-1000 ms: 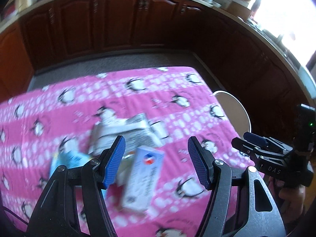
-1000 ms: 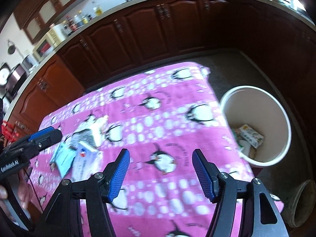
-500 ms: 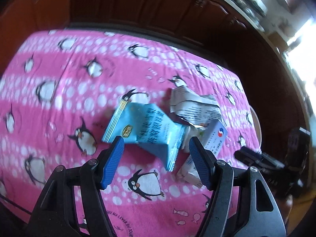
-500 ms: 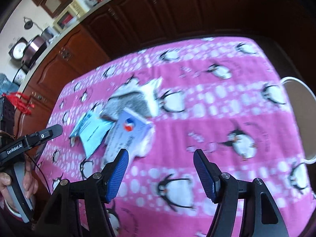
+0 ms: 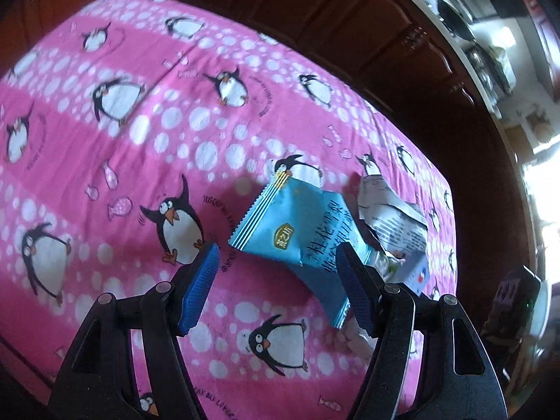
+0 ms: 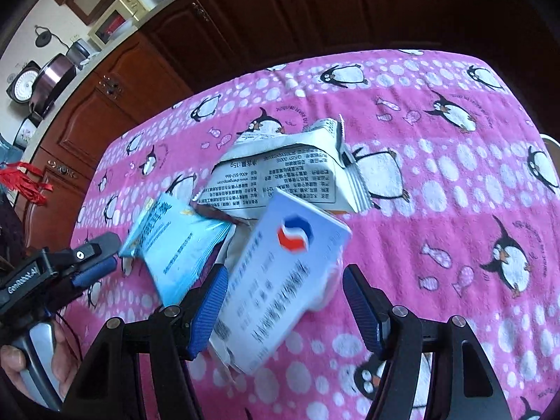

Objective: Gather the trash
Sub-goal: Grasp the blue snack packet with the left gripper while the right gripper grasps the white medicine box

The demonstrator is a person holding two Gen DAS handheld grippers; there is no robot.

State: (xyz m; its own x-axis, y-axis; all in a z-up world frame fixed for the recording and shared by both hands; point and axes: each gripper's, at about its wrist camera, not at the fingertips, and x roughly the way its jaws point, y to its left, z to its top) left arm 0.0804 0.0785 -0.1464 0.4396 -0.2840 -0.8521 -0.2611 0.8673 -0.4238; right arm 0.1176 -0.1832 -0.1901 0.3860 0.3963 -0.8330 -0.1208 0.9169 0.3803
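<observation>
I see a worktop (image 5: 133, 147) covered by a pink cloth printed with penguins and white dots, with dark wooden cabinets (image 6: 245, 17) behind it. Three pieces of trash lie in a loose overlapping heap on the cloth, toward the side of the worktop nearest me.

My left hand-held gripper (image 5: 276, 283) has its blue-padded jaws standing apart, holding nothing. A blue snack wrapper (image 5: 301, 231) lies just ahead of them, one end running down beside the right pad; I cannot tell whether it touches.

My right hand-held gripper (image 6: 285, 309) is likewise parted and empty. A white medicine box (image 6: 280, 280) with a red and blue emblem sits tilted between and just beyond its jaws, close to the left pad, with a clear gap to the right one. Behind the box lies a crumpled white printed wrapper (image 6: 287, 171), and the blue snack wrapper rests to the box's left, overlapping the white wrapper's edge.

In the right wrist view, a person's hand (image 6: 38, 357) grips the left tool's handle at the lower left corner
</observation>
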